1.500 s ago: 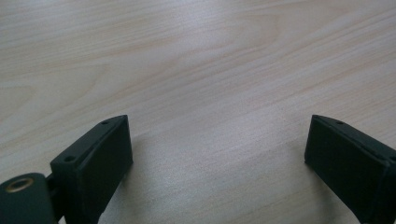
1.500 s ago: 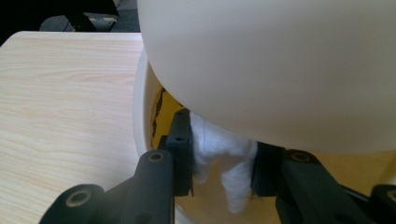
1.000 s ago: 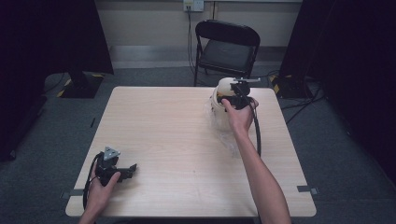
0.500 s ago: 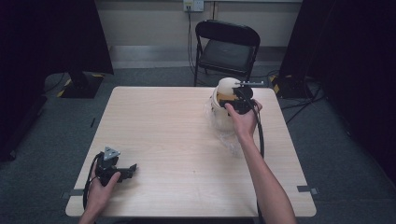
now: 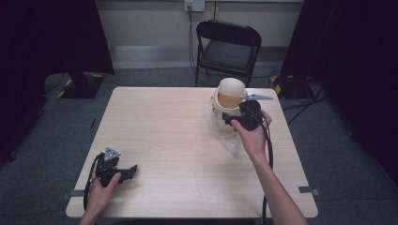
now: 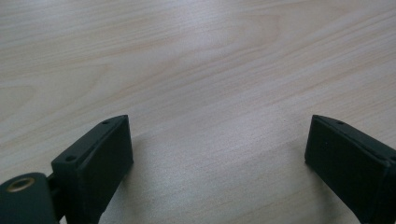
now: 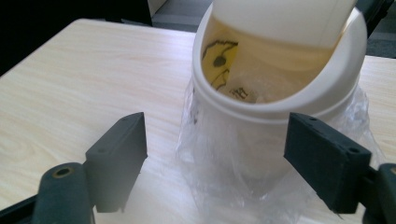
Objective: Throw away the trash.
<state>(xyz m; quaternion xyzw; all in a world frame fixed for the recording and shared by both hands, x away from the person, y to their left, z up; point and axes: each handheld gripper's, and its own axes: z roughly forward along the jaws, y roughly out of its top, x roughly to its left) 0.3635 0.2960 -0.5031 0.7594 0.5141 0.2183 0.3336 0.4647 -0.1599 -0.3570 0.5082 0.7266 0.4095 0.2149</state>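
Table point(image 5: 178, 140): we note pale wood-grain laminate, smooth, with a soft sheen.
Bin point(image 7: 280, 88): we find cream plastic, smooth and semi-glossy.
Liner bag point(image 7: 224, 172): we record thin clear plastic film, crinkled and shiny.
Right gripper point(image 7: 215, 154): we see matt black plastic pads point(image 7: 116, 158).
Chair point(image 5: 230, 51): dark, matt seat.

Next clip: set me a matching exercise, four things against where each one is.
Things:
1. left claw
2. right claw
3. small white bin
4. black folding chair

Places:
A. on the floor beyond the table's far edge
B. open, facing the bin's near side
C. far right part of the table, plastic liner hanging out
D. open, low over the table's near left corner

Pairs: 1-D, 2-B, 3-C, 4-A
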